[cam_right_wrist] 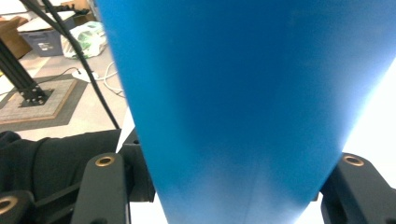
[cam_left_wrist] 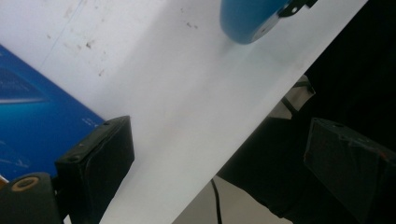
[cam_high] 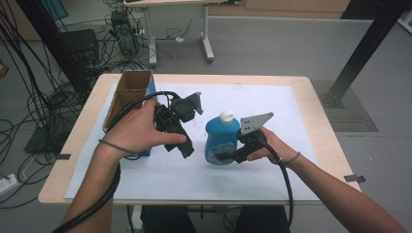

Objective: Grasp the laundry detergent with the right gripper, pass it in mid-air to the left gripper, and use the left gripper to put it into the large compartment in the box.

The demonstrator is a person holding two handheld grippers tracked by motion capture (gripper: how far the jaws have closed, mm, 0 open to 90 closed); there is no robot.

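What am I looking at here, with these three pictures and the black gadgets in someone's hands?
No robot arm here: a person at a table holds a hand-operated pair of tongs in each hand. The high view looks down from above. The left tongs hang over the white paper sheet that covers the wooden table, jaws wide apart with nothing between them. The right tongs are closed on the lower body of a blue plastic bottle with a white cap. Beside the left hand stands an open blue cardboard box with a brown inside. The other two pictures come from small cameras riding on each pair of tongs, looking along their black jaws; the right one is very close to the bottle.
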